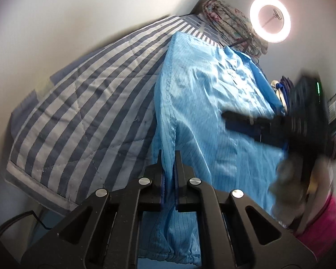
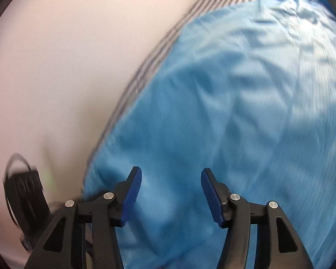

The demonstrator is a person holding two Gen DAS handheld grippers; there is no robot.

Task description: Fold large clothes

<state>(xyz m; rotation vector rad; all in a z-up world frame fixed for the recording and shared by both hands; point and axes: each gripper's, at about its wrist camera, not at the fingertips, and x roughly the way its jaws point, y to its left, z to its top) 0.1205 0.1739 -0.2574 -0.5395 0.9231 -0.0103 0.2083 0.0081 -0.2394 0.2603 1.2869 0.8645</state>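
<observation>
Left claw (image 1: pixel 168 154) clamped on blue garment (image 1: pixel 208 103) edge; right claw (image 2: pixel 171 172) open over it.
Striped quilt (image 1: pixel 82 103) beyond left claw, ring light (image 1: pixel 270 19) ahead; garment pinstriped, wrinkled.

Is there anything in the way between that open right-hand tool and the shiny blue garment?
Nothing visible. The right gripper hangs open directly over the light blue pinstriped garment, with only air between its fingers and the cloth.

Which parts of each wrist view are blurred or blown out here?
Left wrist view: the ring light is blown out with a glow around it; the right hand-held gripper and the person's arm behind it smear. Right wrist view: motion blur softens the blue garment and striped quilt; fisheye bending throughout.
</observation>
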